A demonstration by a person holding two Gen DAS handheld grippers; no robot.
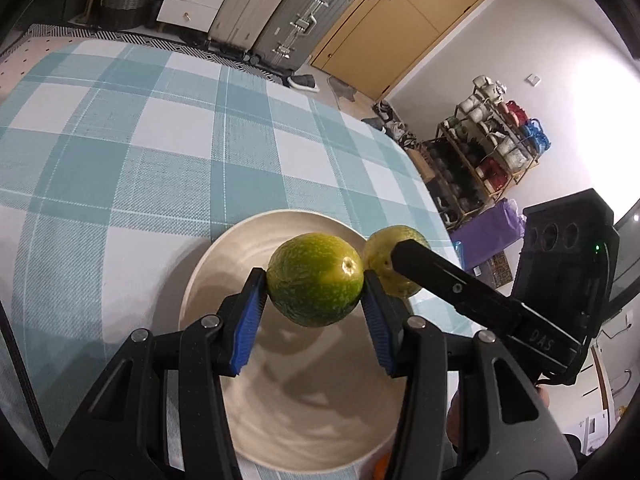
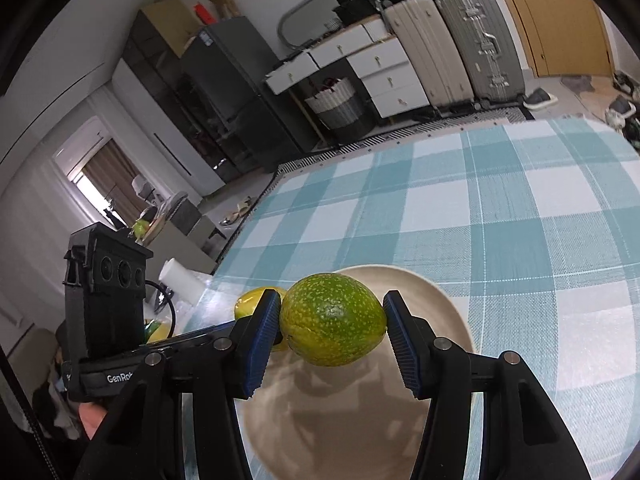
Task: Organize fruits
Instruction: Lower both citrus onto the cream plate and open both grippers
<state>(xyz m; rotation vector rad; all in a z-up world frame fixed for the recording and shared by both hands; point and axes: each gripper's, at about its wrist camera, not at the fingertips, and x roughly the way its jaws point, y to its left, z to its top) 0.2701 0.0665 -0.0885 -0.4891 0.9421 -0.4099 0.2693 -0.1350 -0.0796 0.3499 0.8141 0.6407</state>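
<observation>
A table under a teal-and-white checked cloth fills most of what I see, with a cream plate on it right below my tongs. My left gripper pinches a speckled green fruit between its blue pads, held above the plate. My right gripper pinches a second green fruit the same way, just beside the first and also over the plate.
</observation>
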